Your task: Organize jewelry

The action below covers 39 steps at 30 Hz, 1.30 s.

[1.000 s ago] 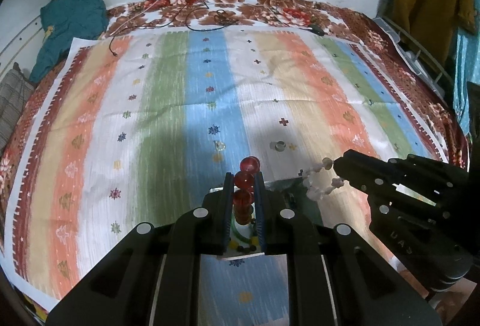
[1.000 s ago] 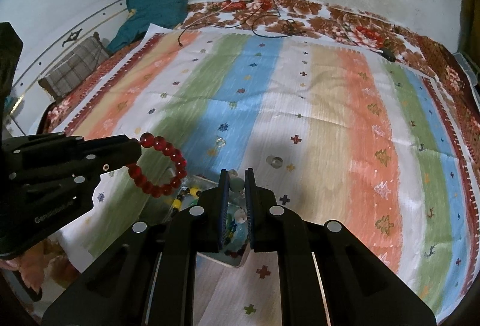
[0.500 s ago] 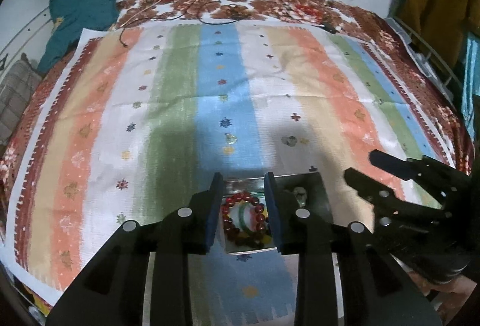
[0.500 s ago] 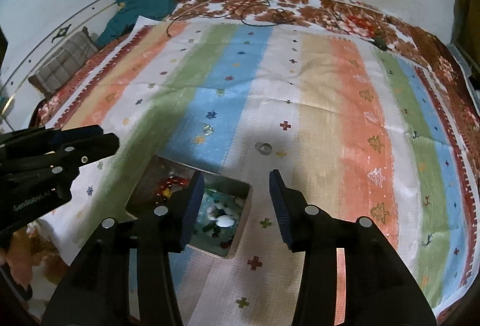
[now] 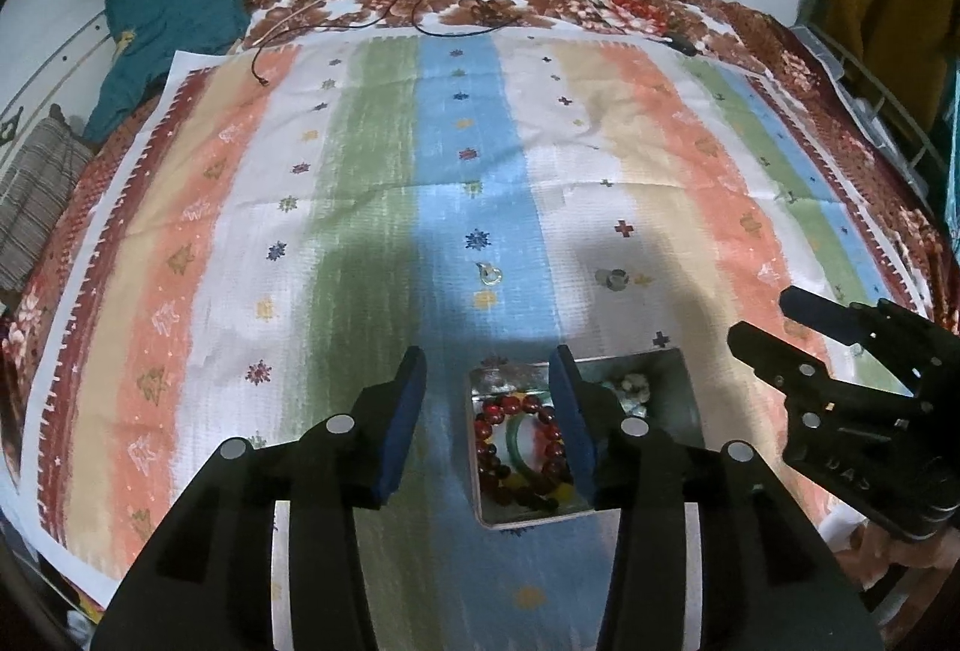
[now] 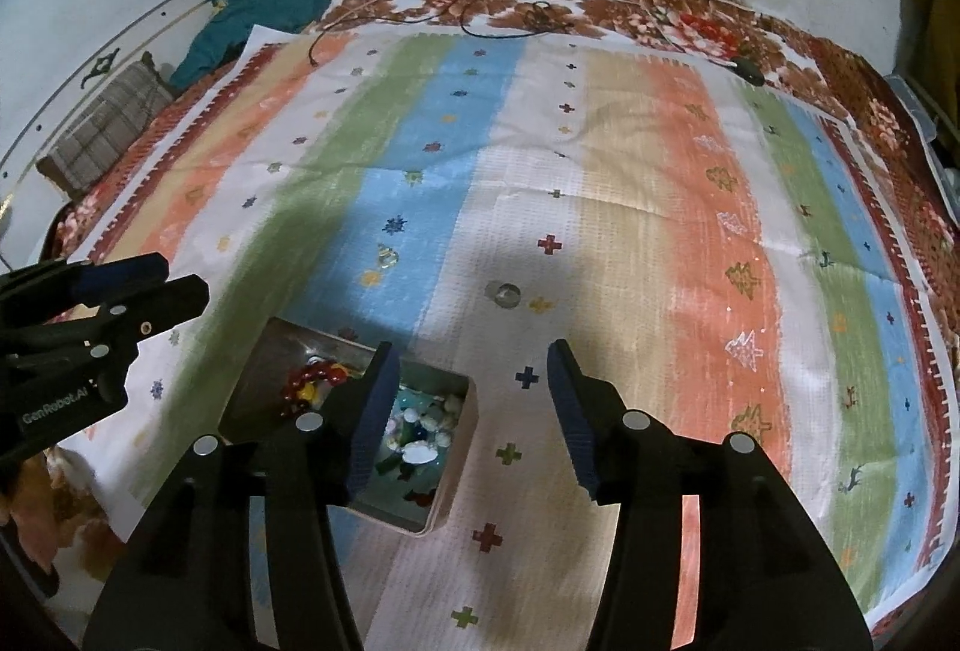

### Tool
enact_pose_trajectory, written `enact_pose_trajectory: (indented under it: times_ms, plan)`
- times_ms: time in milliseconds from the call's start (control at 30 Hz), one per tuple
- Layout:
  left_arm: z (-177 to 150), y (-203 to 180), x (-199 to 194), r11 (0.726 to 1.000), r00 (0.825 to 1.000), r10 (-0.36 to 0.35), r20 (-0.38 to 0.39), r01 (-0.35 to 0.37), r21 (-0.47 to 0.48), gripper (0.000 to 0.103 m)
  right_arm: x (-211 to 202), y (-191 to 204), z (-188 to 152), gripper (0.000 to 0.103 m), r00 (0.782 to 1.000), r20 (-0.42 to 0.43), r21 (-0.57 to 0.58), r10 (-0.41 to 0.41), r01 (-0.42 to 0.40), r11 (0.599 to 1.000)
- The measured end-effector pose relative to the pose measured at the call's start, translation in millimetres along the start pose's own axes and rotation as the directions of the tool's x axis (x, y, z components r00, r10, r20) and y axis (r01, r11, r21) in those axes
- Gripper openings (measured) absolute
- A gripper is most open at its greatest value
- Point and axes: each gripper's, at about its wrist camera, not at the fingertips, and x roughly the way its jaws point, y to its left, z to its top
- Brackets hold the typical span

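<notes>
1. Left gripper (image 5: 489, 399) above box (image 5: 684, 381); jaws just opened, apart, empty.
2. Right gripper (image 6: 468, 399) beside box; jaws just opened, empty.
3. Red bracelet (image 5: 516, 447) inside box; two rings (image 5: 489, 274) on cloth (image 5: 372, 159) beyond box.

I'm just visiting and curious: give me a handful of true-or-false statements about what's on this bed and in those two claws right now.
1. The red bead bracelet lies inside the metal box. True.
2. The left gripper is clamped on the bracelet. False: its jaws stand open, holding nothing.
3. Two small jewelry pieces lie loose on the striped cloth beyond the box. True.
4. The right gripper holds a white bead string. False: it is open and empty.
5. The box has a closed lid. False: it is open on top.
</notes>
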Motion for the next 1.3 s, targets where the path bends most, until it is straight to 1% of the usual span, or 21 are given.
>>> enact_pose_trajectory:
  times_ms: [33, 67, 267, 433, 600, 733, 800, 867, 967, 1167, 1300]
  plan:
    - [1, 1, 2, 1.000, 1.000, 0.004, 0.003, -0.004, 0.001, 0.046, 0, 0, 1, 0.056, 1.000, 0.001, -0.002, 0.002, -0.002, 1.000]
    - [2, 1, 4, 1.000, 1.000, 0.008, 0.003, -0.008, 0.003, 0.046, 0, -1, 2, 0.057, 1.000, 0.007, -0.005, 0.000, 0.000, 1.000]
    - [11, 6, 19, 1.000, 1.000, 0.005, -0.014, -0.005, -0.008, 0.049, 8, -3, 6, 0.058, 1.000, 0.000, -0.022, -0.017, 0.017, 1.000]
    - [16, 6, 33, 1.000, 0.999, -0.004, -0.033, 0.004, -0.022, 0.053, 19, -10, 12, 0.062, 0.999, -0.016, -0.015, -0.028, 0.027, 1.000]
    - [21, 6, 50, 0.999, 0.997, -0.019, -0.068, 0.017, -0.035, 0.053, 32, -12, 16, 0.064, 0.999, -0.036, -0.014, -0.023, 0.023, 1.000]
    - [27, 5, 60, 0.999, 0.997, -0.006, -0.077, 0.004, -0.034, 0.053, 41, -11, 19, 0.066, 0.998, -0.054, -0.021, -0.027, 0.026, 0.999]
    - [30, 6, 65, 0.999, 0.996, -0.015, -0.085, 0.011, -0.048, 0.053, 42, -9, 20, 0.068, 0.998, -0.053, -0.026, -0.020, 0.019, 1.000]
    - [32, 6, 69, 0.999, 0.996, -0.015, -0.091, 0.011, -0.049, 0.054, 44, -8, 21, 0.068, 0.998, -0.053, -0.031, -0.024, 0.022, 0.999]
    - [34, 2, 75, 1.000, 0.995, 0.005, -0.095, -0.007, -0.021, 0.056, 51, -8, 24, 0.068, 0.998, -0.065, -0.037, -0.028, 0.025, 0.999]
    - [39, 1, 89, 1.000, 0.993, 0.012, -0.118, -0.014, -0.014, 0.056, 67, -10, 26, 0.068, 0.995, -0.097, -0.036, -0.023, 0.020, 0.999]
    - [43, 5, 99, 1.000, 0.991, 0.012, -0.134, -0.016, -0.026, 0.056, 78, -12, 27, 0.068, 0.993, -0.116, -0.041, -0.024, 0.019, 0.999]
